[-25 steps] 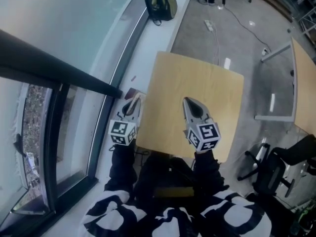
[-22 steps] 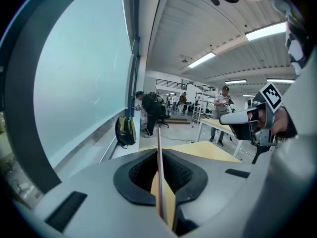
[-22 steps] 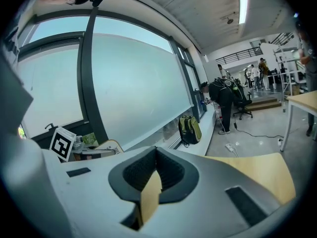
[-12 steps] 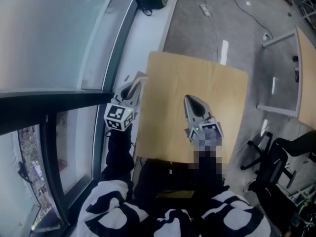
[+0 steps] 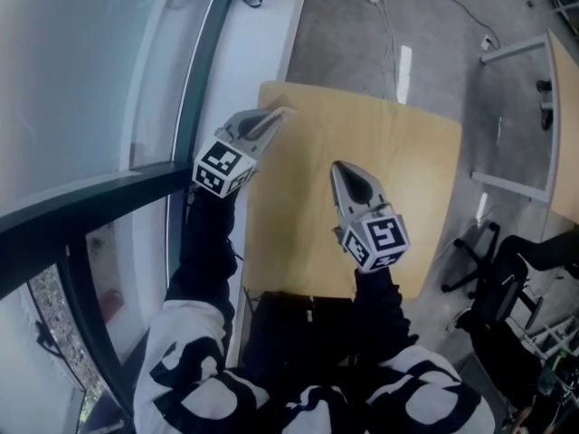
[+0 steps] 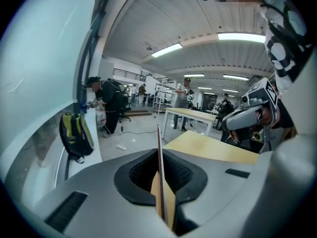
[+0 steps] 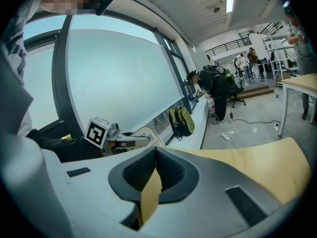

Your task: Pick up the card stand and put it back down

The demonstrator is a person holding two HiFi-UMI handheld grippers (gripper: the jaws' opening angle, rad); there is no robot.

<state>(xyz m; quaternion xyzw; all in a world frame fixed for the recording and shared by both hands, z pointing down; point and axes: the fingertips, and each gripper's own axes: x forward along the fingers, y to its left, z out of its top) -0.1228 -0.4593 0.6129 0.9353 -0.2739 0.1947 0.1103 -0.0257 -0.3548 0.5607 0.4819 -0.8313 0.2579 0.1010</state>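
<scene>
The card stand is a thin cream card with a rounded top and print on it. My left gripper is shut on it and holds it in the air by the table's far left corner. In the left gripper view the card stand shows edge-on between the closed pads. In the head view my left gripper points at that corner, and the card there is too small to make out. Over the middle of the wooden table, my right gripper is shut with nothing in it.
A white window sill and tall glass run along the left of the table. A green backpack lies on the sill further on. An office chair and another desk stand to the right. People stand far off in the hall.
My left gripper has travelled forward and up, from beside the table's left edge to its far left corner. The right gripper has stayed over the table's middle.
</scene>
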